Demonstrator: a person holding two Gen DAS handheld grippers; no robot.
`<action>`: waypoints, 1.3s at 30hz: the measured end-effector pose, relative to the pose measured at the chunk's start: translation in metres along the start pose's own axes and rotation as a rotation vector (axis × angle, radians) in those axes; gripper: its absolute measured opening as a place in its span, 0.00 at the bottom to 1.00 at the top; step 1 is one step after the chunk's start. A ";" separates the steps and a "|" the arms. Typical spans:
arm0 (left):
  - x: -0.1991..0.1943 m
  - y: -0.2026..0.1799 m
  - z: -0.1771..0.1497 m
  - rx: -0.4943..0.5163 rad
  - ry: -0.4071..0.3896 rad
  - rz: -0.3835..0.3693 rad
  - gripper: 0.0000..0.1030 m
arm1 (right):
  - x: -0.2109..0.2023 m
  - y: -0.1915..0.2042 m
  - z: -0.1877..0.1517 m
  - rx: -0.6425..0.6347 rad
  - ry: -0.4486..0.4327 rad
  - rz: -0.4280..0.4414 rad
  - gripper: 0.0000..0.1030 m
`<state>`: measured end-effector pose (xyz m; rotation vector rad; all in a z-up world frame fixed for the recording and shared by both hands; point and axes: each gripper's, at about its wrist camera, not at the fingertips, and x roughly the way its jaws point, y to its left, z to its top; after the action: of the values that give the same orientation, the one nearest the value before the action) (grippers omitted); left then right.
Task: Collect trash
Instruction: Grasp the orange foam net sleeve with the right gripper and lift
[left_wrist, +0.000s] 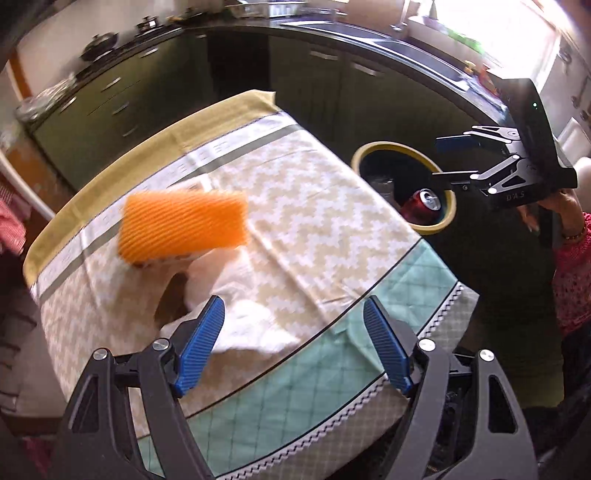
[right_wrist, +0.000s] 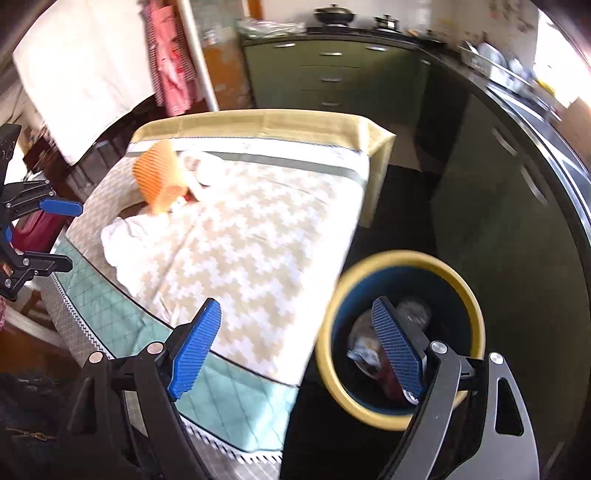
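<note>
On the table (left_wrist: 325, 206), covered by a cloth with a beige and white zigzag pattern and a pale green quilted border, an orange ribbed foam net (left_wrist: 183, 227) appears blurred above crumpled white paper (left_wrist: 240, 295); whether it rests on the paper or is clear of it cannot be determined. Seen from the right wrist, the same orange net (right_wrist: 155, 177) sits near the far left corner of the cloth, with the white paper (right_wrist: 147, 236) spread just in front of it.

Left gripper (left_wrist: 293, 343): jaws stand well apart over the near part of the table, with nothing between the blue pads. The white paper lies below and beyond the left pad.

Right gripper (right_wrist: 295, 349): jaws wide apart, nothing held. It hangs above the table edge and the bin, its right finger (right_wrist: 397, 350) overlapping the bin opening in view. From the left wrist it shows at the right (left_wrist: 448, 157), held by a hand (left_wrist: 554, 210) with a pink patterned sleeve.

Trash bin (right_wrist: 402, 336): a round container, yellow rim, dark inside, standing on the dark floor just beside the table's right edge. It holds a red drink can (left_wrist: 424, 206) and other scraps too blurred to identify.

Green kitchen cabinets (left_wrist: 122, 99) line the background under a dark counter.
</note>
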<state>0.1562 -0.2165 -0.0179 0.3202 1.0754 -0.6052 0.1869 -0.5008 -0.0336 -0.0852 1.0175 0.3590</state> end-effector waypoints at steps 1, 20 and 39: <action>-0.005 0.016 -0.012 -0.037 -0.003 0.018 0.72 | 0.009 0.017 0.015 -0.044 0.003 0.019 0.81; -0.006 0.083 -0.085 -0.141 0.032 0.041 0.73 | 0.166 0.207 0.161 -0.563 0.206 0.014 0.89; 0.002 0.073 -0.084 -0.101 0.057 0.044 0.73 | 0.123 0.164 0.159 -0.339 0.144 0.173 0.14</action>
<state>0.1403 -0.1153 -0.0606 0.2736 1.1471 -0.5027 0.3202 -0.2786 -0.0374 -0.3338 1.1014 0.6900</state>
